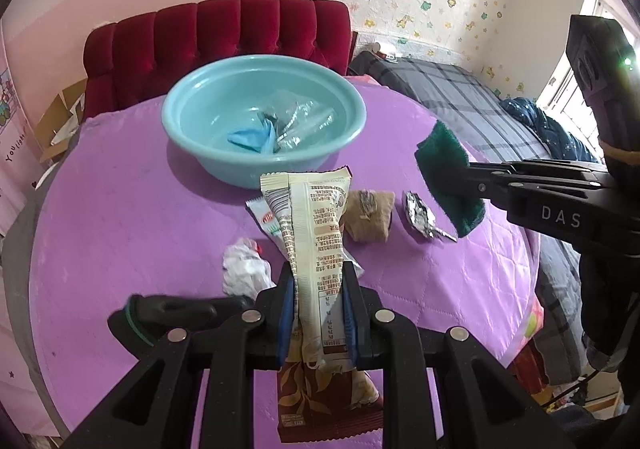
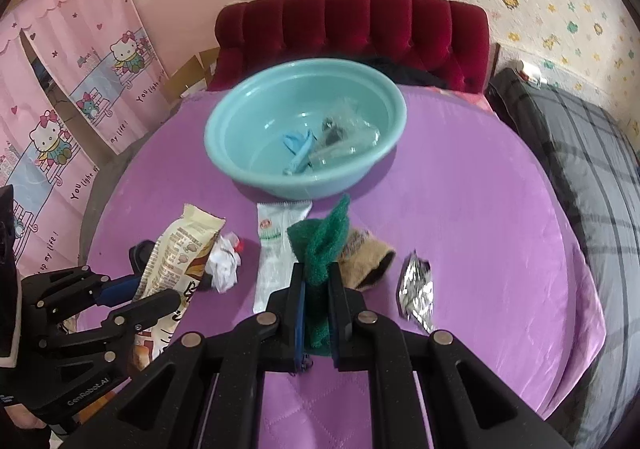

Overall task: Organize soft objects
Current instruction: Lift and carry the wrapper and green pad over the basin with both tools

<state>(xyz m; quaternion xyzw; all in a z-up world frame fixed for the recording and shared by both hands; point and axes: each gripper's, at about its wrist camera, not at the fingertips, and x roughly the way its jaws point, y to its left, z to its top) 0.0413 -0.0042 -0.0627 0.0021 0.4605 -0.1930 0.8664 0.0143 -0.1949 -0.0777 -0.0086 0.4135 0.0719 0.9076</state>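
"DAS" on the right claw (image 1: 466, 185); "GenRobot.AI" on the left claw (image 2: 132, 299).

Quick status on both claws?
Left claw: shut on snack wrapper.
Right claw: shut on green sponge.

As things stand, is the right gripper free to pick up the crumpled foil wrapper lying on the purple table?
Probably not yet: the right gripper is shut on the green scouring pad, so its jaws are occupied. The foil wrapper itself lies uncovered nearby.
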